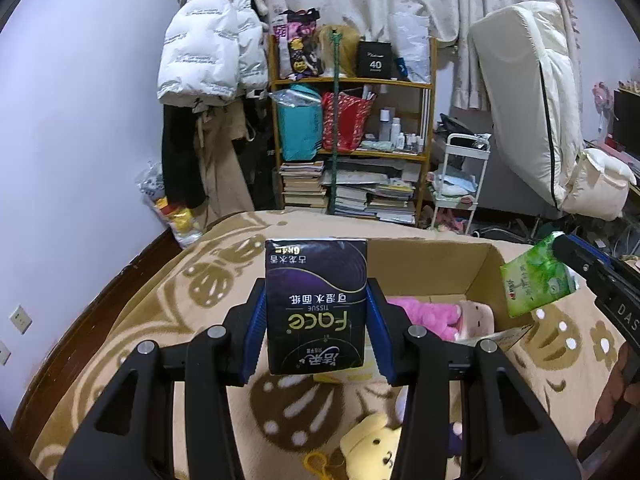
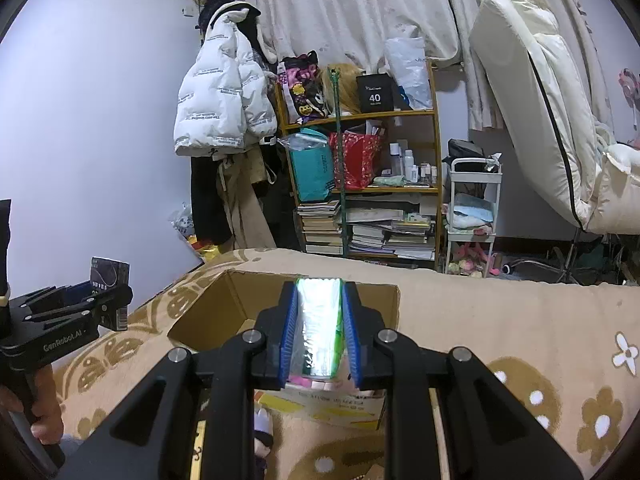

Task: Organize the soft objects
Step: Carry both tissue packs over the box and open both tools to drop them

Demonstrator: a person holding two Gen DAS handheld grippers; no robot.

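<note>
My left gripper (image 1: 316,300) is shut on a dark purple tissue pack (image 1: 316,304) and holds it upright above the near left side of an open cardboard box (image 1: 480,272) on the bed. A pink plush (image 1: 428,314) lies inside the box. My right gripper (image 2: 319,320) is shut on a green tissue pack (image 2: 319,332), held edge-on over the box (image 2: 224,304). In the left wrist view that green pack (image 1: 536,280) hangs at the box's right side. The left gripper with the purple pack (image 2: 110,292) shows at the far left in the right wrist view.
A yellow plush (image 1: 372,448) lies on the patterned beige blanket (image 1: 200,312) near me, with a small dark-haired doll (image 2: 262,428) beside the box. Behind the bed stand a cluttered shelf (image 1: 352,128), a white cart (image 1: 460,176), hanging coats and a leaning mattress.
</note>
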